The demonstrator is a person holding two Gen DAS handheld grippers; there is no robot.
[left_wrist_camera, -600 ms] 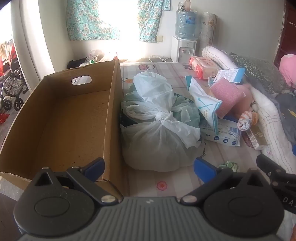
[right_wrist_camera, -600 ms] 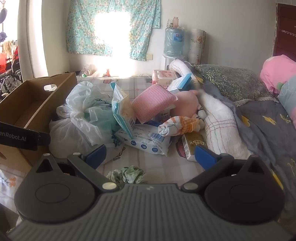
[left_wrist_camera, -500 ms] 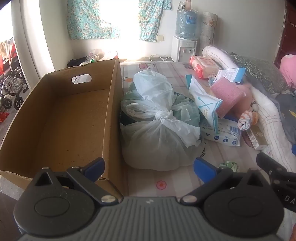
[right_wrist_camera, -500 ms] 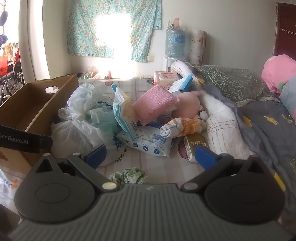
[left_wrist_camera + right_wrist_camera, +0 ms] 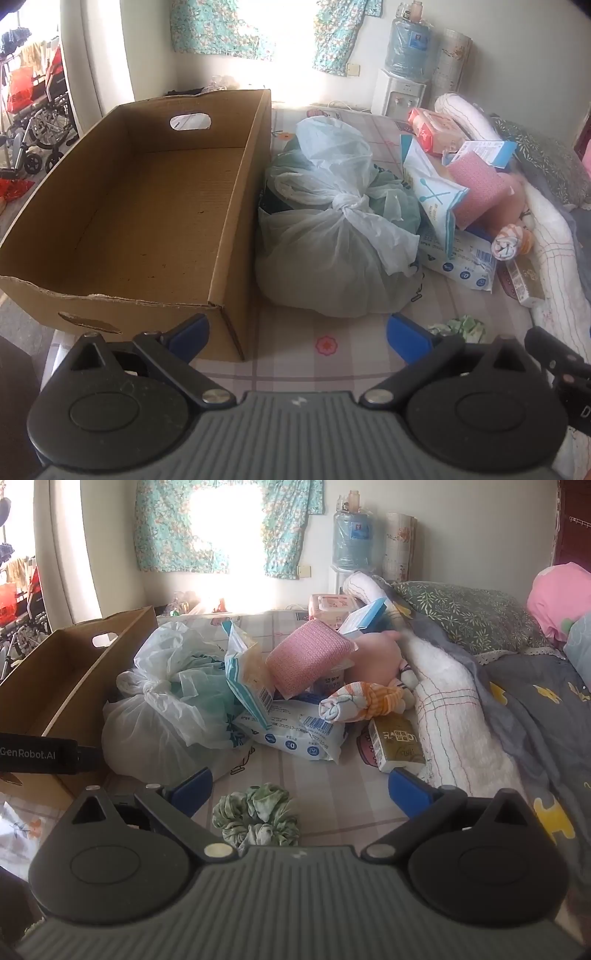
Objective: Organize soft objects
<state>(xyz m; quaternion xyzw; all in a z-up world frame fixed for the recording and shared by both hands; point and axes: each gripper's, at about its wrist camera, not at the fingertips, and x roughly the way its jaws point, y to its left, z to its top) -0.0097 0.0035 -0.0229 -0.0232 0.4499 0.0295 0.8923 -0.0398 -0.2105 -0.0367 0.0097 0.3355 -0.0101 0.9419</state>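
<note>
Ahead of your left gripper (image 5: 298,332), whose jaws stand wide with nothing between them, the empty cardboard box (image 5: 140,221) lies to the left and the knotted plastic bag (image 5: 332,236) straight ahead, touching the box wall; the green scrunchie (image 5: 458,326) sits just beyond the right fingertip, off to the side. Turning to your right gripper (image 5: 299,788), also wide and empty, the scrunchie (image 5: 256,812) lies on the bed directly between and just below its fingertips, a flat ring with no real long axis. The pile of packets, pink cloth (image 5: 306,657) and rolled sock (image 5: 354,703) sits farther ahead. Your right hand is plainly nearer the scrunchie.
</note>
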